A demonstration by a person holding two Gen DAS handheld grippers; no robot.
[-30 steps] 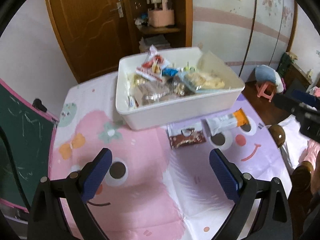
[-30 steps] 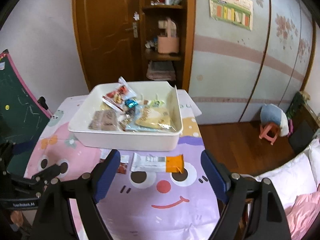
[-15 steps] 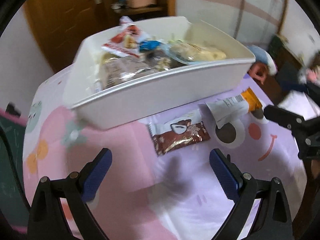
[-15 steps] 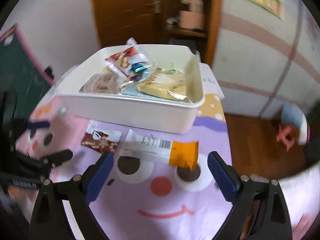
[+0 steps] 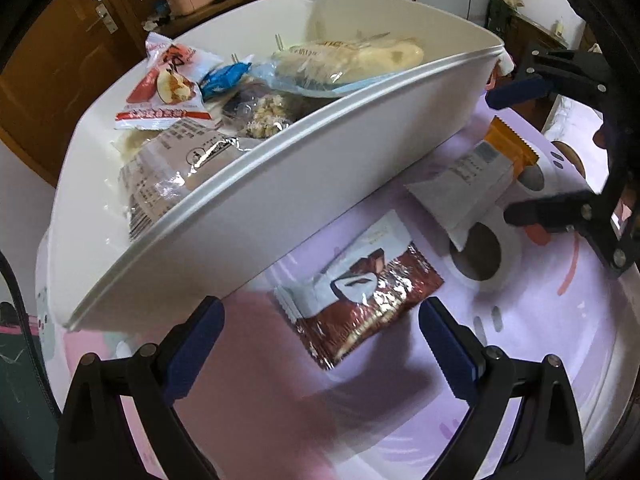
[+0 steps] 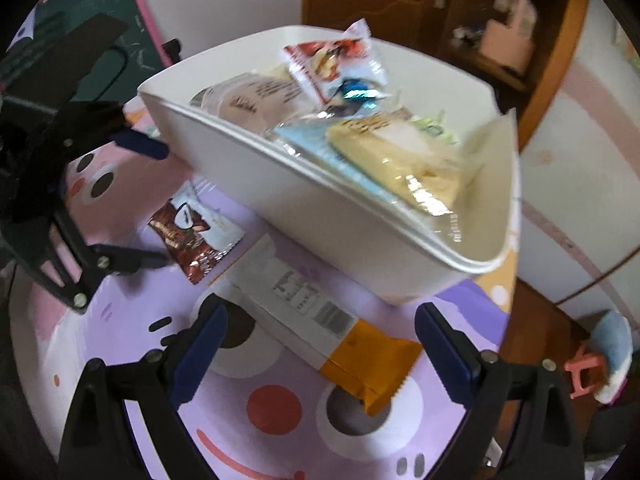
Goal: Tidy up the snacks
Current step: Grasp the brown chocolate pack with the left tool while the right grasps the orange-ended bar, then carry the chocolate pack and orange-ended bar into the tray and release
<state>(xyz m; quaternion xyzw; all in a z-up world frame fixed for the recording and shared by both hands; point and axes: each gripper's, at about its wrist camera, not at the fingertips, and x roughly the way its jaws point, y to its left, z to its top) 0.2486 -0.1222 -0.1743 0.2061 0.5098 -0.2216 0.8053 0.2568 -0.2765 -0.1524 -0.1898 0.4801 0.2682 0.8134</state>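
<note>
A white bin [image 5: 280,200] [image 6: 320,208] holds several snack packs. In front of it on the pink and purple cloth lie a brown and white chocolate pack [image 5: 360,292] [image 6: 196,236] and a long white and orange bar [image 5: 476,176] [image 6: 320,320]. My left gripper [image 5: 320,340] is open, low over the cloth, with the chocolate pack between its fingers. My right gripper [image 6: 320,344] is open, straddling the white and orange bar. Each gripper shows in the other's view, the right [image 5: 520,152] and the left [image 6: 152,204].
A green chalkboard [image 6: 80,40] leans at the left of the table. A wooden door and a shelf unit [image 6: 500,20] stand behind. The table's right edge drops to a wooden floor with a small pink stool [image 6: 584,372].
Both grippers have moved forward and down toward the table. The left now straddles the chocolate pack and the right straddles the orange bar. Both stay open.
</note>
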